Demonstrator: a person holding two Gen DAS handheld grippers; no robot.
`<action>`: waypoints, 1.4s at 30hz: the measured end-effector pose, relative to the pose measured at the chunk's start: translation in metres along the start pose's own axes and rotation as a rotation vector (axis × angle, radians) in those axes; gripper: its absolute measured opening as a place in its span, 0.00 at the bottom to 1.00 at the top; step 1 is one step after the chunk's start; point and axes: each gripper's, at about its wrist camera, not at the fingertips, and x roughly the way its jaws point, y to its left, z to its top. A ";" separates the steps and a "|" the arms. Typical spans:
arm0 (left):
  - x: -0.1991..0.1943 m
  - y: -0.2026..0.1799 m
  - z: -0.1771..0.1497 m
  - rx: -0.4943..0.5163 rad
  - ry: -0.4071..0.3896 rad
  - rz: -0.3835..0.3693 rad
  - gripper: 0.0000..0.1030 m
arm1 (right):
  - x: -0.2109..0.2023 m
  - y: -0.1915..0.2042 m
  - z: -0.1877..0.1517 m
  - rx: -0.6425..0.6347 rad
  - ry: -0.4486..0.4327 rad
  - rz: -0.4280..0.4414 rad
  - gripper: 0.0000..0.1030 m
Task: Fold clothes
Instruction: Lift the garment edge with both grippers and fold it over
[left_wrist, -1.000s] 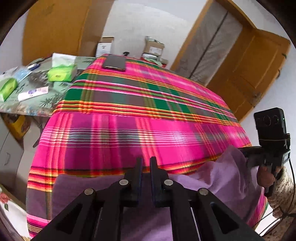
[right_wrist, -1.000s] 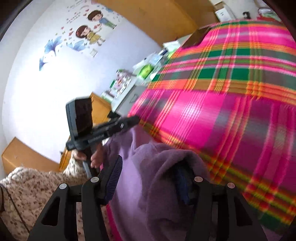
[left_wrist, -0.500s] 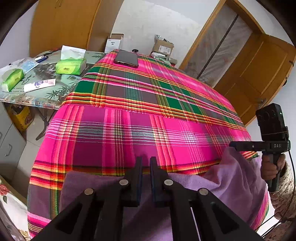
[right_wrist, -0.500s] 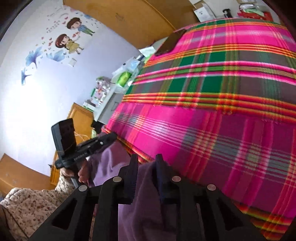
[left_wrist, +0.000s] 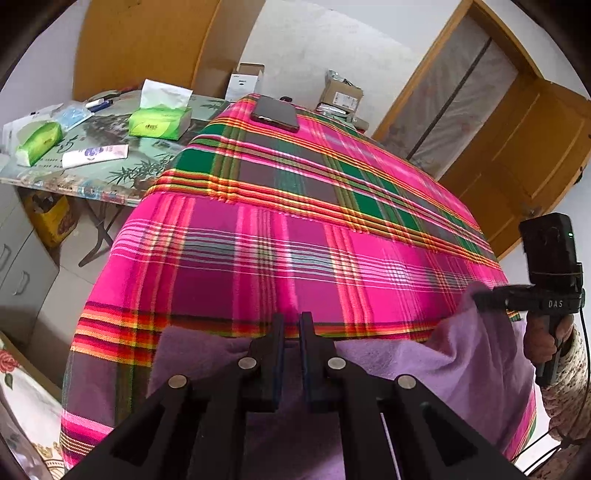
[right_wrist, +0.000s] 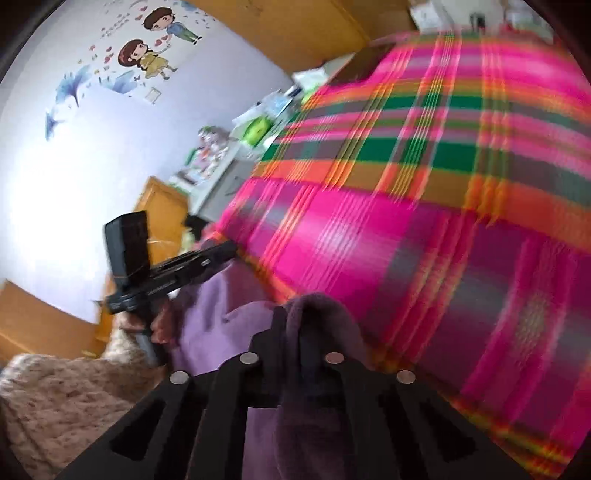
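Note:
A purple garment (left_wrist: 461, 354) lies at the near edge of a pink plaid bedspread (left_wrist: 295, 240). My left gripper (left_wrist: 291, 321) is shut on the garment's front edge, with cloth spreading out to both sides of its fingers. The right gripper (left_wrist: 480, 295), held by a hand in a knit sleeve, grips the garment's right corner. In the right wrist view, my right gripper (right_wrist: 291, 317) has its jaws closing tight on a bunched fold of the purple garment (right_wrist: 221, 317), which bulges over the fingertips. The left gripper (right_wrist: 229, 251) holds the far corner there.
A dark phone (left_wrist: 275, 112) lies at the far end of the bed. A side table (left_wrist: 110, 177) on the left carries green tissue boxes (left_wrist: 159, 122) and a tube. Cardboard boxes stand against the back wall. A wooden door (left_wrist: 517, 147) is on the right.
The right gripper's jaws went from wide apart around the purple fold to shut on it. The left gripper kept its grip and barely moved.

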 end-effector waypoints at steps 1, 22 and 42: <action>0.001 0.001 0.000 -0.003 0.000 0.001 0.07 | -0.005 0.002 0.001 -0.019 -0.026 -0.025 0.03; -0.005 0.001 0.004 -0.014 -0.021 0.066 0.04 | -0.029 -0.022 -0.002 -0.030 -0.075 -0.220 0.22; 0.050 -0.135 0.033 0.363 0.137 -0.121 0.23 | -0.068 -0.024 -0.083 -0.213 -0.001 -0.447 0.35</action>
